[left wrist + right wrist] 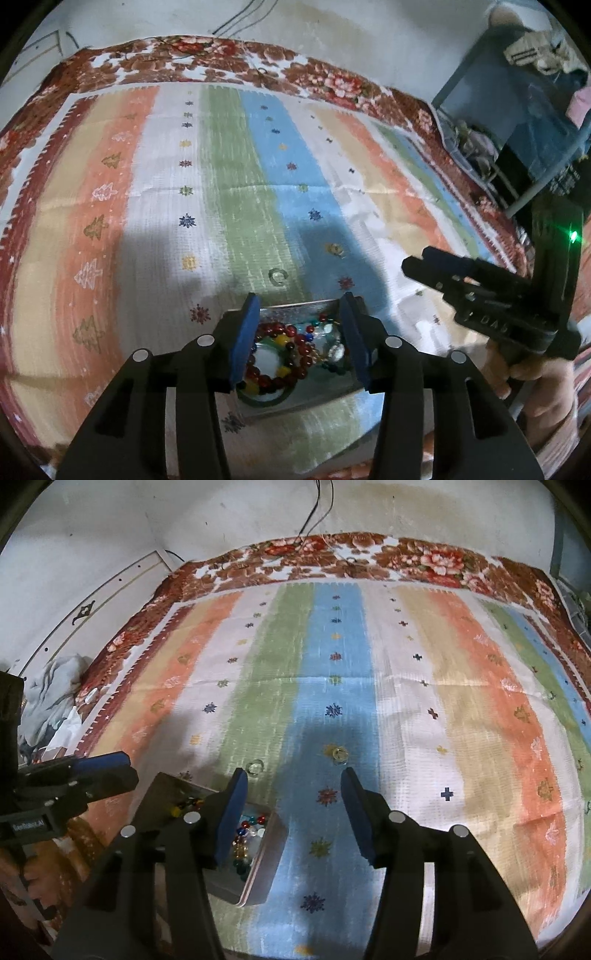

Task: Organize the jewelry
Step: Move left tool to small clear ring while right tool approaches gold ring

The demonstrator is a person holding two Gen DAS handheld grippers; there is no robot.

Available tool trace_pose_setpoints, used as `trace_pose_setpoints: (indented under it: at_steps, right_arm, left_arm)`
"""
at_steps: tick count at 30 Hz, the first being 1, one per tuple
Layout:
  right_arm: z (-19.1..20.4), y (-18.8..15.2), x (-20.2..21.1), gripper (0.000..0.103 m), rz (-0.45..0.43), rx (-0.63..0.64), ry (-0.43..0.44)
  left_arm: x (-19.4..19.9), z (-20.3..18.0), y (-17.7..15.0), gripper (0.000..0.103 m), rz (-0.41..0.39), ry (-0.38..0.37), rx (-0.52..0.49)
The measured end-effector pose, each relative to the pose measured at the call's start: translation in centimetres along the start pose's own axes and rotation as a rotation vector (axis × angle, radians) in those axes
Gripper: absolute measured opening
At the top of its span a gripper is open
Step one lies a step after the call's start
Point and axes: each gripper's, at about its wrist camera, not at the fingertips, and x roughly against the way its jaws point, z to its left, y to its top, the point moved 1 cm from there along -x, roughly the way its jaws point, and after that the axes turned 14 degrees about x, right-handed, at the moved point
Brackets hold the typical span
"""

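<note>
We see left claw [301, 336] spread apart above metal tray [295, 308] of beaded jewelry [291, 345] on striped bedspread [229, 177]. Right claw [293, 812] also apart, empty; two rings [255, 767] beyond tray.

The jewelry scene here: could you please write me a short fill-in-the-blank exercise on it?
1. The beads lie inside a metal ____.
2. Two rings rest on the cloth beyond the tin: one ring on the green stripe, the other ring on the ____ stripe.
3. The left gripper hangs over the tin with its jaws ____.
4. The right gripper holds ____.

Missing words: tin; blue; open; nothing
</note>
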Motion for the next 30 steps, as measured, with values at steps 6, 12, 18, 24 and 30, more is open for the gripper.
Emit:
trace_pose_setpoints:
  at_steps: [6, 12, 18, 24, 30]
  right_arm:
    - [-1.1, 0.5, -1.7, 0.057, 0.045, -0.019, 0.014]
    - [-2.5, 1.1, -4.0, 0.057, 0.107, -0.03, -0.022]
    - [-3.7, 1.6, -6.9, 0.057, 0.178, -0.016, -0.034]
    - [-5.0, 2.1, -8.8, 0.057, 0.217, -0.035, -0.023]
    - [-5.4, 2.5, -11.5, 0.057, 0.277, -0.028, -0.017]
  left_arm:
    - [-1.9, 0.0, 0.8, 0.047, 0.055, 0.022, -0.016]
    - [-4.4, -0.8, 2.0, 0.052, 0.142, 0.008, -0.043]
    - [-7.2, -0.8, 2.9, 0.052, 0.201, 0.045, -0.087]
    - [-9.6, -0.6, 3.7, 0.052, 0.251, 0.096, -0.123]
    - [-11.4, -1.0, 4.1, 0.052, 0.274, 0.149, -0.167]
